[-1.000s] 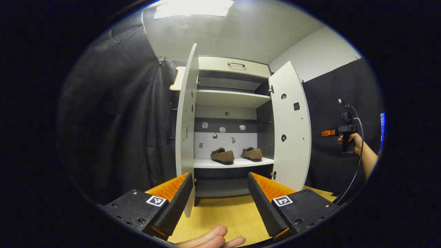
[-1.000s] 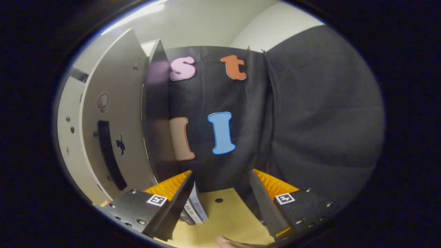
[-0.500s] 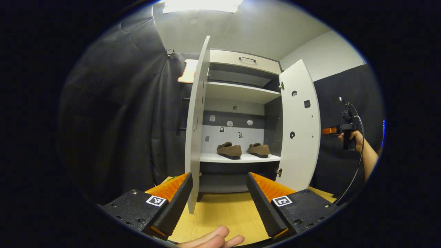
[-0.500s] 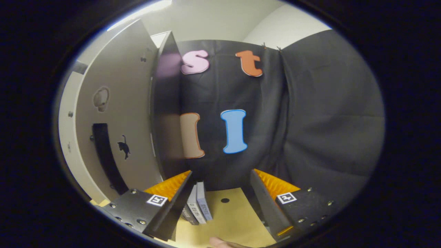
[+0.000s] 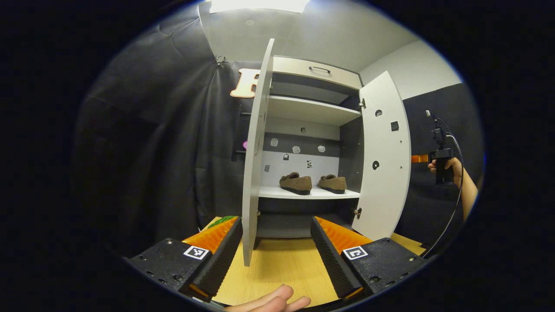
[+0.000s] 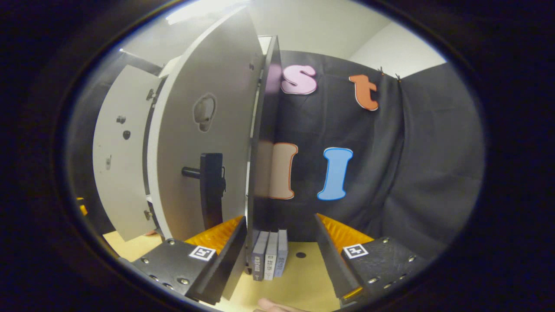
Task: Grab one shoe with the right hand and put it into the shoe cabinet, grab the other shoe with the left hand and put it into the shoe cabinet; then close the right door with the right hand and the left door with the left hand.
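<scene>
1. Both shoes (image 5: 296, 183) sat side by side on a shelf inside the cabinet (image 5: 310, 123). That part of the job looked done.
2. Both doors were open. The left door (image 5: 256, 156) stood edge-on in the left gripper view. The right door (image 5: 383, 160) swung out wide.
3. The left gripper (image 5: 275, 247) was spread open and held nothing. It was near the bottom edge of the left door.
4. The right gripper (image 6: 279, 255) was also spread open and empty. It was out past the outer face of the right door (image 6: 204, 151), near the handle (image 6: 211, 186).
5. What could go wrong: a push too close to the hinge might hardly move the right door. A hard shove could slam it. The right gripper could also bump the small books (image 6: 269, 260) standing by the cabinet.
6. If the left door closed too soon, the two doors might knock together.
7. Since a second ago, the right gripper had turned toward the door, so its handle now faced the camera. The left gripper had slid left, and the cabinet sat more to the right in its view.
</scene>
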`<move>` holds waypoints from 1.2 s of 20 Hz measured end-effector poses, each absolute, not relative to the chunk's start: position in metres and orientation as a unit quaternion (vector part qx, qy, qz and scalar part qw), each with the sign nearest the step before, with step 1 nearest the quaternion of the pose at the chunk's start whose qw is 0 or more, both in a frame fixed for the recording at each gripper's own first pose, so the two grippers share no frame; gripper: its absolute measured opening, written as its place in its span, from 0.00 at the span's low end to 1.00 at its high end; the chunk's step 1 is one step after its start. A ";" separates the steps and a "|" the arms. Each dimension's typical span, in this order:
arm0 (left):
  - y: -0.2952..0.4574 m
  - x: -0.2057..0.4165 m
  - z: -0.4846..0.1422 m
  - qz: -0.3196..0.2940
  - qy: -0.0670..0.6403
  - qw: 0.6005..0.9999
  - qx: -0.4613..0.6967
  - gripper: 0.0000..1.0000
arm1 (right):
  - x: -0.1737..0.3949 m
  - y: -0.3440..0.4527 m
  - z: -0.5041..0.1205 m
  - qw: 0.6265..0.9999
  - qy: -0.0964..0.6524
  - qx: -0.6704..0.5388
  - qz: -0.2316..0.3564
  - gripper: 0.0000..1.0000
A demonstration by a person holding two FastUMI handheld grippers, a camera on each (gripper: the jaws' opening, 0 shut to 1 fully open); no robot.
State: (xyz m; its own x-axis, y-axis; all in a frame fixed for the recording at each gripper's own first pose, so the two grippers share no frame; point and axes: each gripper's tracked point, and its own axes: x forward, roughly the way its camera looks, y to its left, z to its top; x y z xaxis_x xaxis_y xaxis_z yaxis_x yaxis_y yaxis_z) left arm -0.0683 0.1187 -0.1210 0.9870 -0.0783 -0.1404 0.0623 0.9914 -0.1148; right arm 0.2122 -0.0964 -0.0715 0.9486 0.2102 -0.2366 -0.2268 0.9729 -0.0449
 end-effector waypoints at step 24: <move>0.141 -0.059 -0.133 -0.010 0.089 0.994 -0.055 0.96 | 0.199 0.037 -0.063 0.981 0.089 0.035 0.168 0.94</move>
